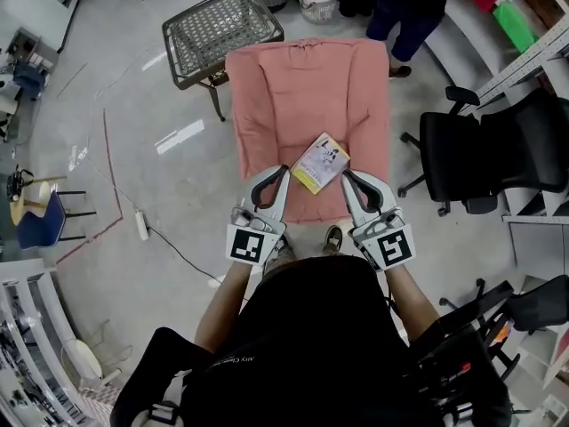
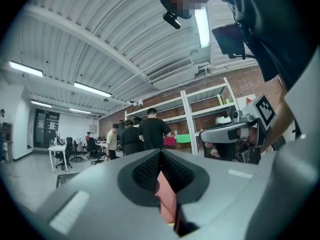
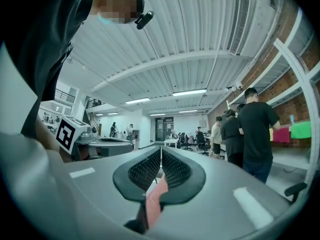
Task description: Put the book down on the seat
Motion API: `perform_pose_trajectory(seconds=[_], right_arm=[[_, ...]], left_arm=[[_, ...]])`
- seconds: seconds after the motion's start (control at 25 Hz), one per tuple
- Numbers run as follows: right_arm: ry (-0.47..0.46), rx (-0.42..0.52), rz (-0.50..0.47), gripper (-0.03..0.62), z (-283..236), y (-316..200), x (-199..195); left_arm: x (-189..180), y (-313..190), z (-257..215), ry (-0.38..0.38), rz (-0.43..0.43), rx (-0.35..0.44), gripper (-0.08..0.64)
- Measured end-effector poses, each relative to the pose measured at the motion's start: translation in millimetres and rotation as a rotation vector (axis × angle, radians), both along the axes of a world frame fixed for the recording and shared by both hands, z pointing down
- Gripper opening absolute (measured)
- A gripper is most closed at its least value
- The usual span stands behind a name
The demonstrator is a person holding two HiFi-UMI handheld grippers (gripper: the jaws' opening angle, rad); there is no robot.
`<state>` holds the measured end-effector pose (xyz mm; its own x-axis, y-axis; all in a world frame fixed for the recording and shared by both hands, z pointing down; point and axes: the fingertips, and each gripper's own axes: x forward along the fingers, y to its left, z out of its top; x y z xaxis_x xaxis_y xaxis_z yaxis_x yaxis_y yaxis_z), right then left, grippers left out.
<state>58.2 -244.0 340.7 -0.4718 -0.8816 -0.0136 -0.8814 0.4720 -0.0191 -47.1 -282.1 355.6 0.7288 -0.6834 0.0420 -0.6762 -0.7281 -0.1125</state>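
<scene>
A small book with a yellow and white cover lies flat on the pink cushioned seat, near its front edge. My left gripper hovers just left of the book and my right gripper just right of it; neither holds it. In the left gripper view the left gripper has its black pads together, with only a sliver of pink seat below. The right gripper looks the same in the right gripper view, jaws shut on nothing.
A wire-mesh side table stands behind the seat on the left. A black office chair is close on the right, by white shelving. A person stands behind the seat. A cable and power strip lie on the floor.
</scene>
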Motion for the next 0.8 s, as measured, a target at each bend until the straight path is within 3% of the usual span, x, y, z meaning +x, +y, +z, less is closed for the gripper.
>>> perform_pose_trajectory(seconds=[0.48,0.64,0.8], right_arm=[[-0.021,-0.017,0.013,0.02,15,21,4],[-0.052,-0.01,-0.003,0.02,17,28,3],[-0.065,-0.05,-0.015,0.02,32,40,6]], left_arm=[[15,30,6,0.009,-0.033,-0.039,-0.003],[17,44,9,-0.025,-0.072,-0.045,-0.003],[16,62,19,-0.074,-0.168,-0.076,-0.003]])
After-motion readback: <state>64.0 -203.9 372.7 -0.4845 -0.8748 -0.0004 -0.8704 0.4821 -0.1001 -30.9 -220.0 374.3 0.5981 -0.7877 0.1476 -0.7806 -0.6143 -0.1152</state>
